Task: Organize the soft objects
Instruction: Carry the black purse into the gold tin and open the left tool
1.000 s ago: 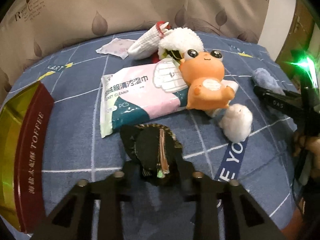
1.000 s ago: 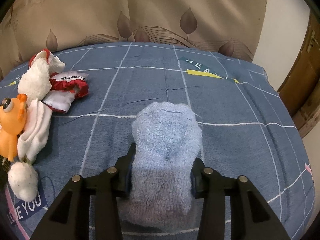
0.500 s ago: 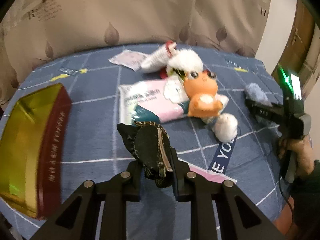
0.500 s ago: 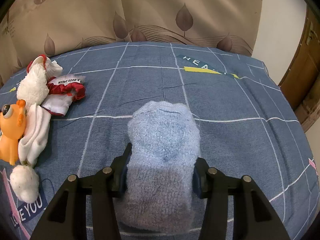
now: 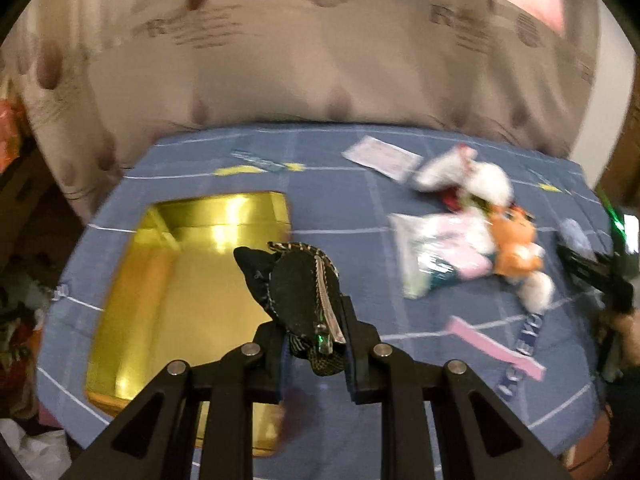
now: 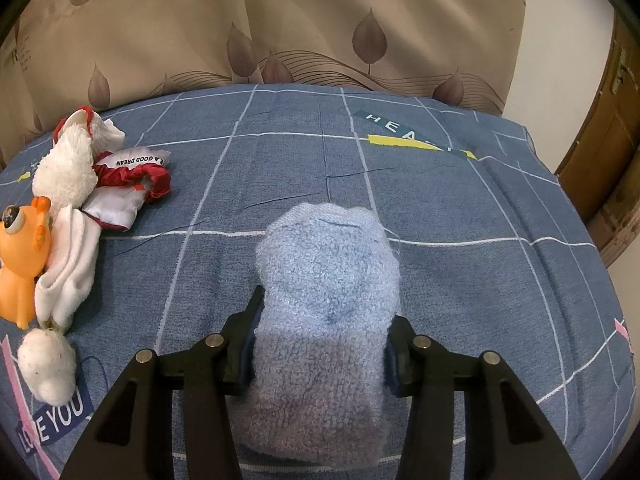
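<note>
Between right gripper (image 6: 322,354) pads: blue sock (image 6: 326,300)

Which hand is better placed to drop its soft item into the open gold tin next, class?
Left. Its tool holds the dark zippered pouch beside the open gold tin. The right tool grips the fluffy light-blue sock, with no tin in its view.

Right gripper (image 6: 322,344) clamped on a fluffy blue sock (image 6: 326,308) above a blue cloth (image 6: 460,208).

The two black fingers press the sock's sides; it bulges forward past them. The cloth has white grid lines and the printed words "LOVE YOU" at lower left. At the left edge lie an orange toy (image 6: 20,256) with bulging eyes, a white plush (image 6: 66,176), a white sock (image 6: 72,268), a red-trimmed white fabric (image 6: 128,184) and a white pompom (image 6: 46,364). A beige leaf-patterned curtain (image 6: 280,24) hangs behind.
</note>
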A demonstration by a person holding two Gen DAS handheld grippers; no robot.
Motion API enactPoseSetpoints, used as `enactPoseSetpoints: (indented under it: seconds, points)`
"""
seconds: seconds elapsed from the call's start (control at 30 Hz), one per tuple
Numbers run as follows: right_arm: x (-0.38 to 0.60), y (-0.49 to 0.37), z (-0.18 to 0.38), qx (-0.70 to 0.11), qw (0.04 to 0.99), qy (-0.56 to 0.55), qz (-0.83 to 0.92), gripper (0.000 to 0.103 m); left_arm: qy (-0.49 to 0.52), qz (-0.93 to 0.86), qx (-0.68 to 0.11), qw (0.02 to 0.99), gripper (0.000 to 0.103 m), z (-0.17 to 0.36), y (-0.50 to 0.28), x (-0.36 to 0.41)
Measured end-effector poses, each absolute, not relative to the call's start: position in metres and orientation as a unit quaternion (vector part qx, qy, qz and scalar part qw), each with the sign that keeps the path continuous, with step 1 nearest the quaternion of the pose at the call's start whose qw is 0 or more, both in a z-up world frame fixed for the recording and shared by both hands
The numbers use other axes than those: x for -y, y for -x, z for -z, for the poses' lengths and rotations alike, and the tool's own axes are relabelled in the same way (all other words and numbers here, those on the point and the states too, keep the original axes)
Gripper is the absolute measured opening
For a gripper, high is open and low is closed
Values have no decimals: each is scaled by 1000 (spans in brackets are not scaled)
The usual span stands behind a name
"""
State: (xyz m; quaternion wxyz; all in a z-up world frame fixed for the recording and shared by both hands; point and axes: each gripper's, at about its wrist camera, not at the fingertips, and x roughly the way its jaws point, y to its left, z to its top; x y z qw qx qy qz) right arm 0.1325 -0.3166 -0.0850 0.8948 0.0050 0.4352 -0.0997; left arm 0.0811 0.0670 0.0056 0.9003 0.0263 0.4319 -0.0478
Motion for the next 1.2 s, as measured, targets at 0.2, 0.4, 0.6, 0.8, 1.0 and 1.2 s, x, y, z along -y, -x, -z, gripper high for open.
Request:
enactPoseSetpoints:
  seconds: [0.2,0.4,0.6,0.8,1.0,1.2]
  points:
    - [317,-132,85,-435,895,-2,101,44,-12,-14,-430,903,21,-14,-100,-131]
    - [316,-132,84,-436,895,-6,99,44,9,-37,-465,885,21,6,-127,-177]
    - [318,-133,84,-436,895,-6,99,45,14,-43,-501,864,27,37,-145,-196]
    - [317,-133,84,-435,894,-2,102,45,-4,-51,-520,853,46,51,-149,-200]
    - [317,-133,85,-435,894,0,102,45,-20,-41,-512,858,55,47,-145,-198]
    - [317,-133,85,-435,894,3,104,45,-13,-36,-512,858,57,39,-143,-203]
